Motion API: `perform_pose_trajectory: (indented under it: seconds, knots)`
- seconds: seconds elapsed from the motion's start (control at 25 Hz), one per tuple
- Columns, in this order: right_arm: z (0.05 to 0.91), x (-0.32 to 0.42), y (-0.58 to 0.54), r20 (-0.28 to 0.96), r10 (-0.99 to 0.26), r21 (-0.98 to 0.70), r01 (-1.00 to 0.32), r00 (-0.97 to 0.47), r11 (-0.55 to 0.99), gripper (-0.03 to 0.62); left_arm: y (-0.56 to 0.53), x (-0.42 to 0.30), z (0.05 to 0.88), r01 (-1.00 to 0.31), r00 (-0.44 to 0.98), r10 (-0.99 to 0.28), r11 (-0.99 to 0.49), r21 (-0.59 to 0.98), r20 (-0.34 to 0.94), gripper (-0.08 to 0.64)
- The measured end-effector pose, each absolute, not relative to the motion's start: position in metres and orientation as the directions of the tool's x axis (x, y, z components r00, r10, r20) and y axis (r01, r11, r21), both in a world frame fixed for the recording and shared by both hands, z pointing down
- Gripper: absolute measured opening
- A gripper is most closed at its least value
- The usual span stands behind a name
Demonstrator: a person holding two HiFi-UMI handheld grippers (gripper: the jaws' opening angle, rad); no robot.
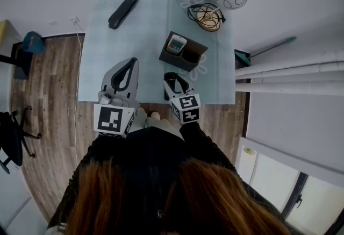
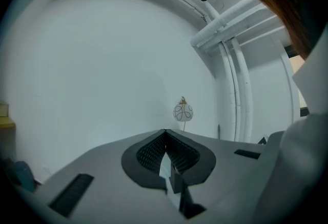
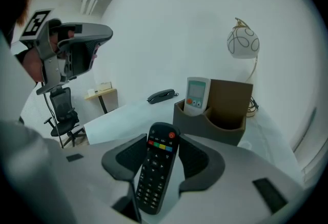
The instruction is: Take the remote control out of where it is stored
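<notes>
Right claw (image 3: 163,142) clamps black remote (image 3: 156,177), mostly hidden from overhead.

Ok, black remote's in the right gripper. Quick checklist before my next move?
1. Right gripper pads on both sides of the black remote: ok.
2. Black remote out of the brown holder: ok.
3. White remote standing in the holder: ok.
4. Left gripper shut, empty: ok.
5. Bare tablecloth ahead to set down on: ok.
6. Grip tight enough not to slip: cannot tell.
</notes>
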State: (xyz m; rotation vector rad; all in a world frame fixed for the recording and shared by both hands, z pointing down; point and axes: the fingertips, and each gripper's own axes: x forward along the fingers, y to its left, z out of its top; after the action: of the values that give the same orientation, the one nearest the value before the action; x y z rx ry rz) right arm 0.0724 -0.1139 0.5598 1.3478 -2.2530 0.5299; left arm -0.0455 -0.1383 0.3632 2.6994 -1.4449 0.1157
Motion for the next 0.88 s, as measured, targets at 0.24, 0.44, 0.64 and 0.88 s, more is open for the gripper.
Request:
perform_pose_trajectory:
  seconds: [0.24,0.44,0.64,0.88]
  knots:
    - [0.579,0.069,-0.133,0.595,-0.697,-0.094,-0.896,-0.400,0.434,0.202,-0.142,-0.052,0.364,-0.844,0.535,-0.838,-0.536,0.026,0.108,0.005]
    - [0.596,0.071,-0.143,0.620,-0.688,-0.063,-0.898,-0.377,0.435,0.075,-0.145,-0.050,0.366,-0.845,0.533,-0.838,-0.534,0.026,0.115,0.005]
    - [0.609,0.071,-0.147,0.640,-0.665,-0.097,-0.899,-0.385,0.426,0.074,-0.146,-0.050,0.367,-0.847,0.530,-0.839,-0.532,0.022,0.120,0.005]
    - [0.619,0.074,-0.150,0.659,-0.646,-0.108,-0.899,-0.385,0.425,0.074,-0.147,-0.049,0.368,-0.846,0.532,-0.838,-0.533,0.024,0.121,0.005]
